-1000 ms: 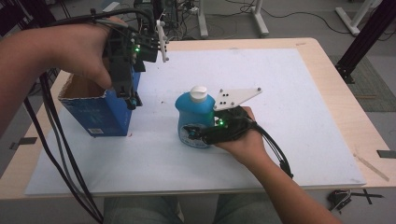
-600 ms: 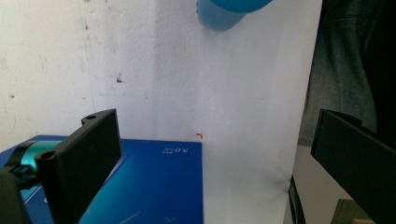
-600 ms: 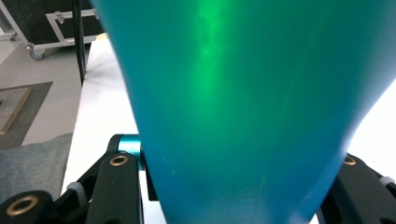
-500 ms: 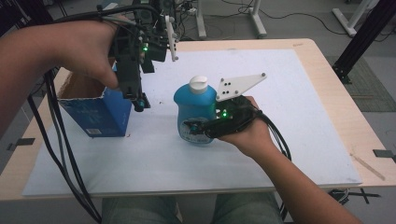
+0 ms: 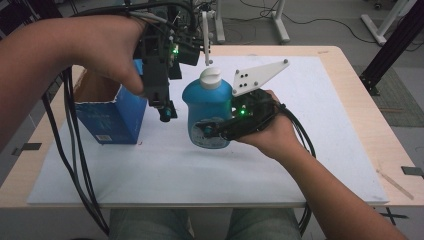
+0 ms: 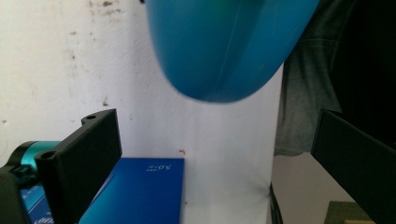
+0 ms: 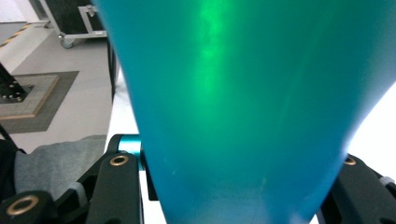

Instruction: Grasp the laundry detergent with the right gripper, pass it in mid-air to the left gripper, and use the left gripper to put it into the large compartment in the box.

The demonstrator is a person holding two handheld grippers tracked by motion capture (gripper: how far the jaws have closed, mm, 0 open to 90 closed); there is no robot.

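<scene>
A blue bottle (image 5: 207, 107) with a white cap (image 5: 211, 78) hangs upright above the white mat, gripped low on its body by my right gripper (image 5: 206, 127), which comes in from the right. In the right gripper view the bottle (image 7: 243, 102) sits between the two black jaws of the right gripper (image 7: 238, 186), pressed on both sides. My left gripper (image 5: 166, 112) points down just left of the bottle, in front of an open blue box (image 5: 115, 117). Its jaws stand wide apart and empty; in the left gripper (image 6: 212, 140) view the bottle's bottom (image 6: 224, 46) floats above the box (image 6: 135, 191).
A white mat (image 5: 320, 130) covers most of the wooden table (image 5: 360, 85). Black cables (image 5: 75, 165) hang off the table's left front from the left gripper. A thin stick (image 5: 395, 182) lies at the table's right front corner. A person's knees show under the front edge.
The right gripper has lifted the bottle off the mat. The left gripper has moved right, from over the box to beside the bottle, and risen a little.
</scene>
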